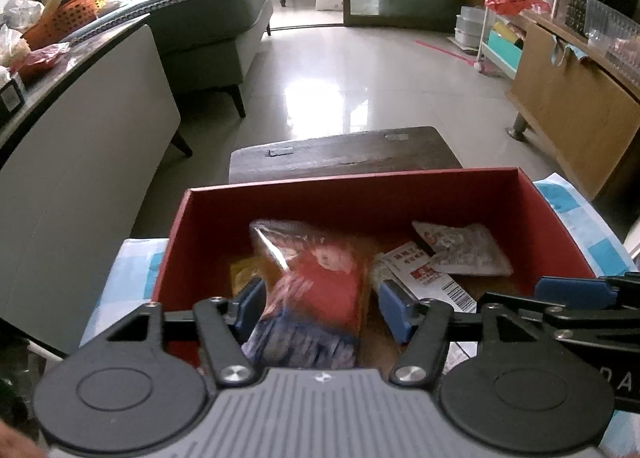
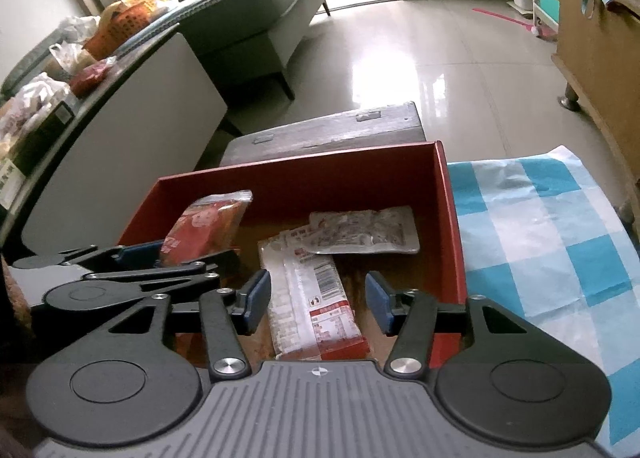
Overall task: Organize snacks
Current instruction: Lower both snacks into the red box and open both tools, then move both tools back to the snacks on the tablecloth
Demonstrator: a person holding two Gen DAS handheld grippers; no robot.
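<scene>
I have both grippers over the red cardboard box (image 1: pixel 280 202), and three packets are already in: a crinkly red-and-orange snack bag (image 1: pixel 316 282) sits between the spread jaws of my left gripper (image 1: pixel 320 306), blurred and seemingly not pinched. A long flat red-and-white packet (image 2: pixel 312 294) lies loose between the parted jaws of my right gripper (image 2: pixel 318 298), with a pale flat sachet (image 2: pixel 364 232) just beyond. The checked blue cloth (image 2: pixel 540 226) to the right looks bare, so I judge the job nearly done.
</scene>
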